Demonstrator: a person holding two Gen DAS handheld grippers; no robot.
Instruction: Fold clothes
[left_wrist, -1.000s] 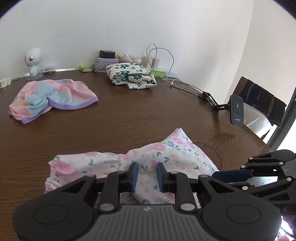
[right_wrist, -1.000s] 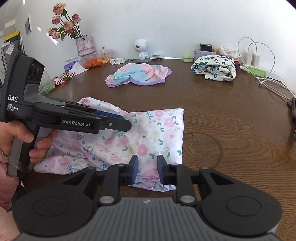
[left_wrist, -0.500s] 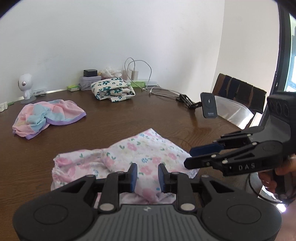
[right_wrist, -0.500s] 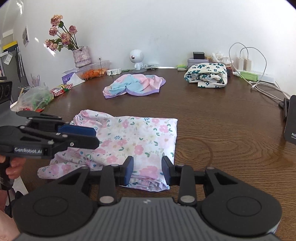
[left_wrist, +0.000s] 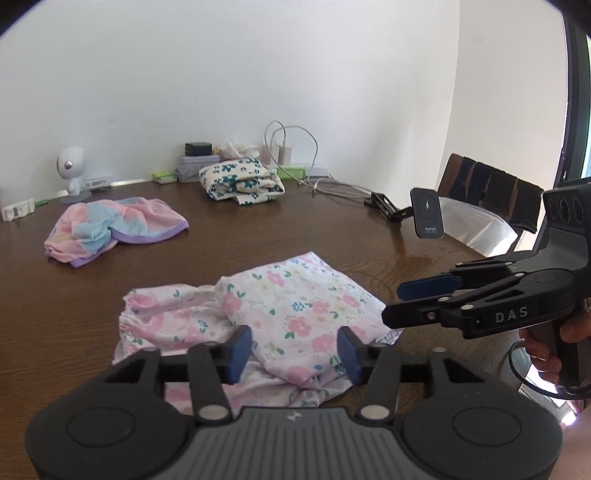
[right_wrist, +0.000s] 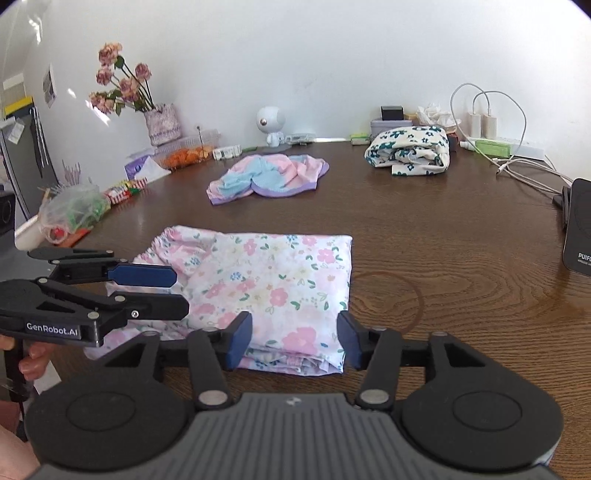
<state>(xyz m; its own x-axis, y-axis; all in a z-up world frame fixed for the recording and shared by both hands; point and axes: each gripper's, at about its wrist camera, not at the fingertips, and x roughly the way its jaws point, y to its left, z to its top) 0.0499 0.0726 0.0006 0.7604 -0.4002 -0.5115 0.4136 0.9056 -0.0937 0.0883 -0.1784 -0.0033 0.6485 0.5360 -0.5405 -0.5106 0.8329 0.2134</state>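
Note:
A pink floral garment (left_wrist: 288, 314) (right_wrist: 266, 284) lies folded on the brown wooden table (left_wrist: 258, 236), its ruffled part sticking out at the left. My left gripper (left_wrist: 293, 349) is open and empty, raised just above the garment's near edge; it also shows in the right wrist view (right_wrist: 162, 291). My right gripper (right_wrist: 293, 341) is open and empty, above the garment's near right corner; it also shows in the left wrist view (left_wrist: 402, 302). Neither gripper touches the cloth.
A crumpled pink, blue and purple garment (right_wrist: 266, 177) and a folded white garment with dark flowers (right_wrist: 410, 149) lie farther back. A phone charger stand (left_wrist: 426, 218), cables (right_wrist: 524, 173), a white toy robot (right_wrist: 271, 123), a flower vase (right_wrist: 162, 123) and snacks (right_wrist: 74, 210) line the table's edges.
Both grippers have opened wide and let go of the floral garment. They have lifted and drawn back from it, and the garment now lies folded on the table.

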